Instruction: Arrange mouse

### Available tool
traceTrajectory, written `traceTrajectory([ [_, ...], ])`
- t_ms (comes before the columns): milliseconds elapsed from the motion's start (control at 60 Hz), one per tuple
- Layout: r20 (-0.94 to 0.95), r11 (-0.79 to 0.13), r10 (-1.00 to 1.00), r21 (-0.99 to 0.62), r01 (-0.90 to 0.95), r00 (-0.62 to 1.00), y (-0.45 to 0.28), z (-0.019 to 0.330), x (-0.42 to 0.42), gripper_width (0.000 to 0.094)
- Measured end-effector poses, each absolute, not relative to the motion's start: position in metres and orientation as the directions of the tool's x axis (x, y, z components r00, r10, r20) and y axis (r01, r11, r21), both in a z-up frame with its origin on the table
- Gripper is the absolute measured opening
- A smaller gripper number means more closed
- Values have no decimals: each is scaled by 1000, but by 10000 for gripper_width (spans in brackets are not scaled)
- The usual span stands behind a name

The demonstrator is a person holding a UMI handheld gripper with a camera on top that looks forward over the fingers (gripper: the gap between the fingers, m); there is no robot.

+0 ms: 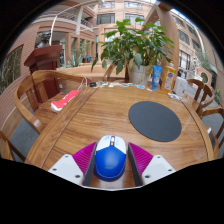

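Note:
A blue and white mouse [110, 158] sits between my gripper's [111, 163] two fingers, with the magenta pads [84, 158] pressing on both of its sides. It is held over the near edge of the round wooden table [95, 120]. A dark round mouse pad [155, 120] lies on the table beyond the fingers and to the right, with nothing on it.
A red and white object [65, 100] lies on the table's left side. A potted plant [135, 45], a blue bottle [156, 76] and small items stand at the far edge. Wooden chairs [35, 90] stand around the table.

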State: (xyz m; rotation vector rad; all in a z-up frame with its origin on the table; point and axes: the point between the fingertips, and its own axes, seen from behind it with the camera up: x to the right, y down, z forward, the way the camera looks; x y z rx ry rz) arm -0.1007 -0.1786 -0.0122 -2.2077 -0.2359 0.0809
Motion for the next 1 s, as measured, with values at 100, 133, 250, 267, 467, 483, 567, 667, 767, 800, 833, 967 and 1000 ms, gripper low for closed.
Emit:
traceTrajectory([
  [100, 36, -579, 170, -805, 130, 985, -178, -12, -103, 498],
  [133, 44, -573, 165, -809, 132, 985, -179, -12, -104, 479],
  [250, 32, -583, 148, -805, 113, 989, -178, -12, -106, 389],
  [267, 29, -584, 148, -804, 111, 989, -177, -12, -107, 375],
  [467, -2, -523, 198, -846, 104, 980, -165, 35, -120, 361],
  [483, -5, -503, 205, -859, 101, 979, -163, 45, -123, 361],
  [567, -58, -400, 242, -916, 44, 969, -149, 114, -131, 360],
  [667, -65, -249, 236, -969, -5, 969, -119, 202, -112, 360],
  [767, -52, -182, 173, -983, -20, 984, -82, 238, -72, 358],
  [800, -50, -190, 146, -982, -22, 988, -69, 237, -56, 357],
  [833, -50, -220, 119, -975, -23, 992, -54, 223, -42, 356],
  [967, -32, -408, 36, -913, -14, 999, -19, 124, 4, 357],
  [1000, -9, -449, 16, -894, -1, 1000, -15, 100, 14, 358],
])
